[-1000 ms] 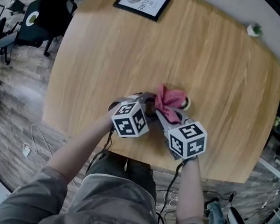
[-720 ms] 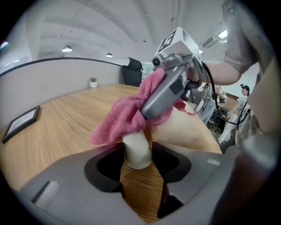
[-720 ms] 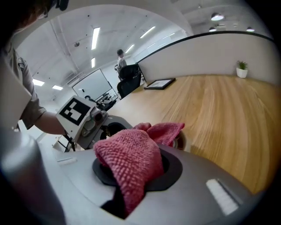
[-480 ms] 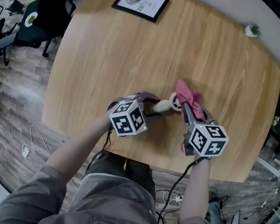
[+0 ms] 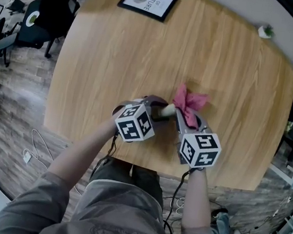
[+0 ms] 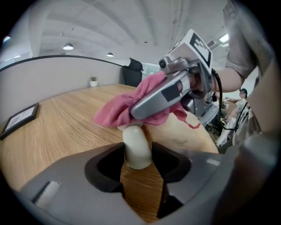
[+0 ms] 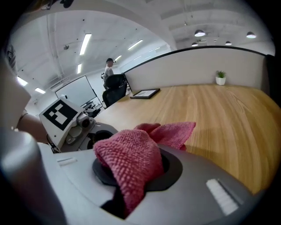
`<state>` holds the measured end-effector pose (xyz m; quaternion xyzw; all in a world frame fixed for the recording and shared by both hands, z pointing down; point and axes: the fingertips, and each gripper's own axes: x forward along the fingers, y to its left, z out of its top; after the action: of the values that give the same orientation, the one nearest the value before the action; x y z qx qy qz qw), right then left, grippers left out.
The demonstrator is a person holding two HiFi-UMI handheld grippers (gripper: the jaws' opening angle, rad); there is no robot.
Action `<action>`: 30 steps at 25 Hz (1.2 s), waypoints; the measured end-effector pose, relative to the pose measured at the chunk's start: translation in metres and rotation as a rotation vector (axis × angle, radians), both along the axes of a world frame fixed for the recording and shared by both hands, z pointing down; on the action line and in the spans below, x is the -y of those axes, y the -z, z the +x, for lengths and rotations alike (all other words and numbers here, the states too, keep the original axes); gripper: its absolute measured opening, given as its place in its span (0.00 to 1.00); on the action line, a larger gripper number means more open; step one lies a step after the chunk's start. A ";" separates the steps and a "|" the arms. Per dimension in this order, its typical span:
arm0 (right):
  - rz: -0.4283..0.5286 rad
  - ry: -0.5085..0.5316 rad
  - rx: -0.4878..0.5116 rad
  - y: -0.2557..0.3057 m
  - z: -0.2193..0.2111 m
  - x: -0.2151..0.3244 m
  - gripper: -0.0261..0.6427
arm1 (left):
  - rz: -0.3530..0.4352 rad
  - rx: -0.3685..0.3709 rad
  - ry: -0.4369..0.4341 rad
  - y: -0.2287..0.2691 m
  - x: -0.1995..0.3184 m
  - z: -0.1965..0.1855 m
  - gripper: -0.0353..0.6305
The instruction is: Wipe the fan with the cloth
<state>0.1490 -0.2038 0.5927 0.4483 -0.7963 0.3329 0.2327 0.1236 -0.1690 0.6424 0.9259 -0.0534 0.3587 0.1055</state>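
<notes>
Across most of the head view spreads a pale wooden table (image 5: 236, 88), and at its near edge stands the person (image 5: 118, 212), both forearms reaching forward over the wood. Off the table's far left corner a black office chair (image 5: 47, 15) sits on the plank floor. The left gripper (image 5: 158, 110) points toward the right gripper (image 5: 185, 116), the two meeting close to the near edge, each with its marker cube turned up toward the camera. The left gripper's own view shows its jaws (image 6: 137, 158) closed on the fan (image 6: 137, 147): the cream, rounded handle sits squarely between the two dark pads, which press on either side of it, and it runs away from the jaws toward the cloth. The right gripper's jaws (image 7: 131, 171) are clamped on the pink cloth (image 7: 131, 162), a thick fold bunched up out of them and a loose corner trailing onto the table beyond. That cloth (image 5: 189, 100) lies draped over the far end of the fan (image 5: 167, 110), just past the left gripper's tips, hiding the fan's head. A black picture frame (image 5: 148, 1) lies flat near the far edge, and a small potted plant (image 5: 265, 31) stands at the far right corner.
</notes>
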 end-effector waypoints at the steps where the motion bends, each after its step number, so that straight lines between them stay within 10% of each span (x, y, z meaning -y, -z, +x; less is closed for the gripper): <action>1: -0.010 0.027 0.011 -0.001 -0.008 -0.003 0.16 | 0.003 0.005 -0.001 -0.001 0.000 0.000 0.35; 11: -0.142 0.194 0.097 -0.012 -0.033 -0.030 0.16 | 0.029 0.019 -0.016 -0.003 -0.002 -0.001 0.35; 19: -0.077 -0.112 0.181 0.000 0.032 -0.007 0.16 | 0.045 0.023 -0.018 -0.005 -0.004 -0.003 0.35; 30: 0.060 -0.320 0.049 0.048 0.096 -0.002 0.16 | 0.035 0.111 0.102 -0.011 0.005 -0.017 0.35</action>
<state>0.2453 -0.2019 0.5448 0.5677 -0.7298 0.3526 0.1438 0.1068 -0.1743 0.6534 0.9023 -0.1126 0.4029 0.1042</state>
